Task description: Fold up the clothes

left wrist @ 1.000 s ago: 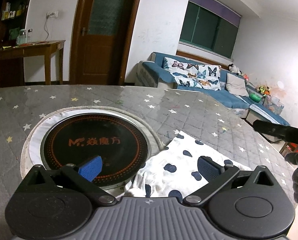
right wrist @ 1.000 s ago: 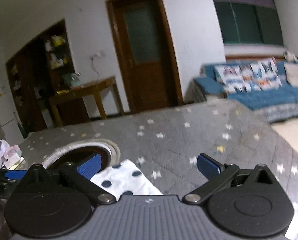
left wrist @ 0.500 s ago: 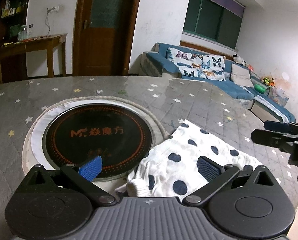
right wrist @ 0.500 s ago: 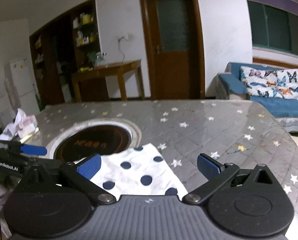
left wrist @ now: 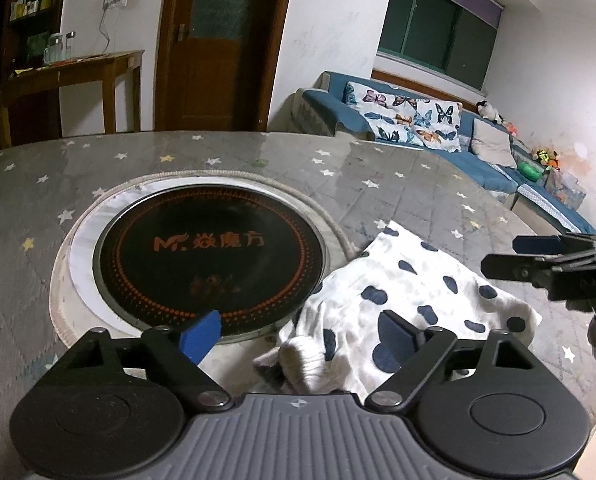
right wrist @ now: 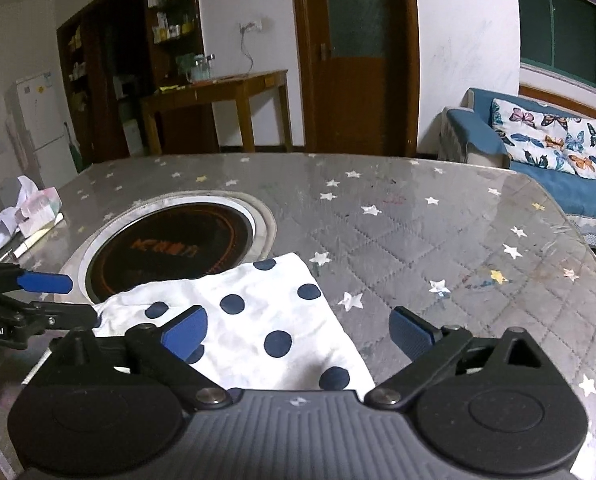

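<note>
Partly hidden: polka-dot garment (left wrist: 410, 300), near edge cut off behind left claw (left wrist: 298, 334); both left and right claw (right wrist: 298, 330) released, empty.

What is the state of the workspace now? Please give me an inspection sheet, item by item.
Surface: grey star-print table cover with a round black cooktop set in.
Job's things: white polka-dot garment lying beside the cooktop, edge over its rim.
Clutter: tissue pack at the table's left edge.
Grippers: left gripper and right gripper both open, holding nothing.
Cables: nothing seen on the table.
Surroundings: blue sofa, wooden door, side table.
</note>
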A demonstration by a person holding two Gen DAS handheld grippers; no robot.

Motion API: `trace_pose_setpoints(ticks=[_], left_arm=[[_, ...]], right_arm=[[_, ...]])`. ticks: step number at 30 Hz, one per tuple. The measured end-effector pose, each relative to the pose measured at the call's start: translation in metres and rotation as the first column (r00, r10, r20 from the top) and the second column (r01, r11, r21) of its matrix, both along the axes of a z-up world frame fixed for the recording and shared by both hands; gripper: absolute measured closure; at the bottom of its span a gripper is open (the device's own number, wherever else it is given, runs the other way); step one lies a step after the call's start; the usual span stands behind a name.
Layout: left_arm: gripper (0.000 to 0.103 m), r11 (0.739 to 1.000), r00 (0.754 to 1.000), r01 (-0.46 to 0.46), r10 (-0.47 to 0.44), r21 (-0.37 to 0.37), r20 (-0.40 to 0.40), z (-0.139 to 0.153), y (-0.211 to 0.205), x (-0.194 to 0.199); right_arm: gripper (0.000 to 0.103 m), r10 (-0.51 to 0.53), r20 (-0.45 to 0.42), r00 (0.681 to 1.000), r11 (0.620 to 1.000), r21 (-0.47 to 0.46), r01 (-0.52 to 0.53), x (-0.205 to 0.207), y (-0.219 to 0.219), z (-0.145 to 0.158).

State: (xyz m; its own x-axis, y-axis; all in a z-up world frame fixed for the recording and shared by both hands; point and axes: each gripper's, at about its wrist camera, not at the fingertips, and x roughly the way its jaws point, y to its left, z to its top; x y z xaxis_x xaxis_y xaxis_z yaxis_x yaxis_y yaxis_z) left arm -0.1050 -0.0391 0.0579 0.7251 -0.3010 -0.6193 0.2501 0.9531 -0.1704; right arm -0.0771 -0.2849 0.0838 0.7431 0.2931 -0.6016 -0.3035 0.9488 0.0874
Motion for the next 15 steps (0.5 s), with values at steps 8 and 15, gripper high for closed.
trace_pose_setpoints(ticks=[8,15], left_arm=[[0.024,1.0,0.999,-0.023,0.024,0.011,-0.035,-0.011,0.006,0.003],[0.024,0.999,0.998,-0.04,0.041,0.019,-0.042,-0.012,0.009,0.002]], right_arm=[[0.015,-0.005,-0.035,0.999,1.0,-0.026,0.004,0.02,-0.004,-0.002],[0.019,-0.016,-0.049,0.999,0.999,-0.043,0.014,0.034,-0.007,-0.003]])
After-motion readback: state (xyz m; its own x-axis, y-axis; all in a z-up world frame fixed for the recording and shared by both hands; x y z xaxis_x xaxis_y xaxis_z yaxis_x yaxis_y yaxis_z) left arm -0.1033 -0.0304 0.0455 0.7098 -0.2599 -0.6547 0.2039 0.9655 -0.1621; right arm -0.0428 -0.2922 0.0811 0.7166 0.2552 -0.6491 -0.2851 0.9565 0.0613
